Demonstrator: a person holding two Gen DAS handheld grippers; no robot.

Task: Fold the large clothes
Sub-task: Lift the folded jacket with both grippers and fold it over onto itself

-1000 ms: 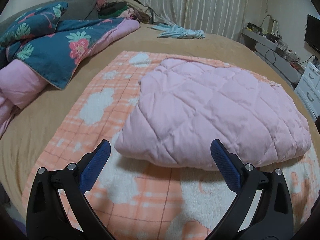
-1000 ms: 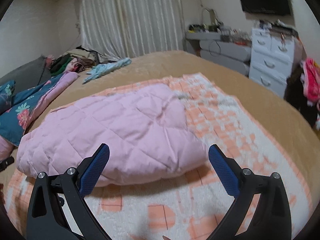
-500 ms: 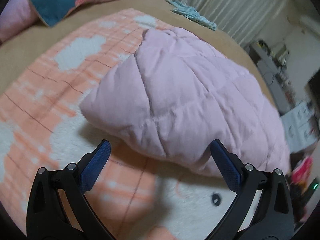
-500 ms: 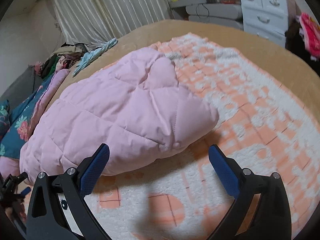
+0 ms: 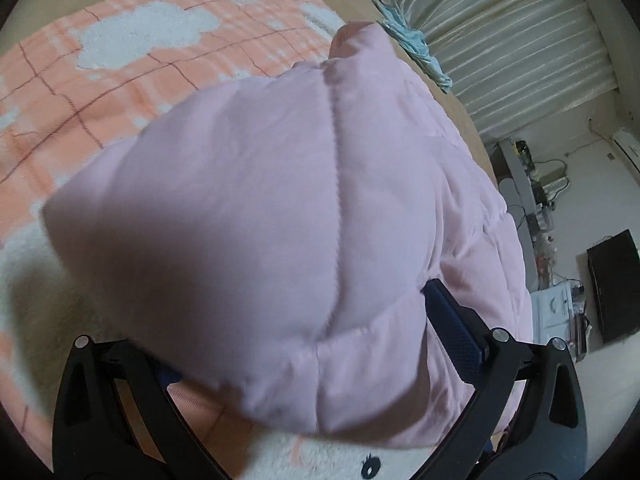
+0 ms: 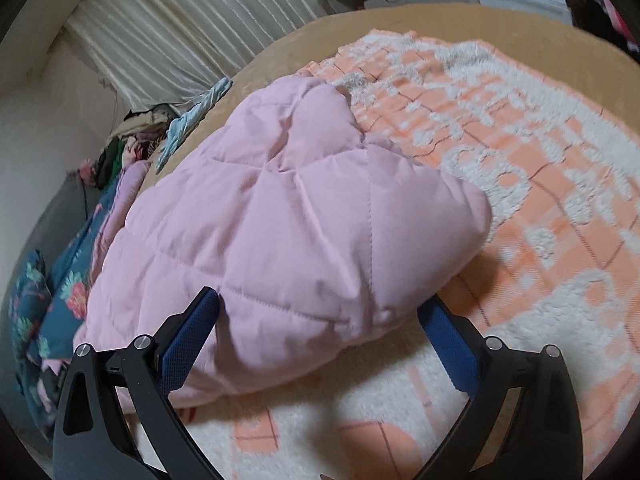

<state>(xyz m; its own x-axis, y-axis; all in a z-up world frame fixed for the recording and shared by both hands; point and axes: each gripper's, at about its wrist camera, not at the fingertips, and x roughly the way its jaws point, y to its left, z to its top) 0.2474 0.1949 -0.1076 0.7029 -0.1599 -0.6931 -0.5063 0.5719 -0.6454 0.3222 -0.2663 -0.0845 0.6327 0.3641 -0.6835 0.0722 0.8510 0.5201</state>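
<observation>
Left gripper (image 5: 316, 344) and right gripper (image 6: 316, 344) both spread wide, straddling near corners of the pink quilted jacket (image 6: 296, 232), nothing clamped. Looks puffy, light, slippery; pinch the corner edges between the fingers.

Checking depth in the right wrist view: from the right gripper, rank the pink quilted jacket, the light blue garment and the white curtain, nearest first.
1. Pink quilted jacket: its near edge sits between the open fingers of the right gripper.
2. Light blue garment: on the bed beyond the jacket, upper left.
3. White curtain: hanging behind the bed, top left.
</observation>
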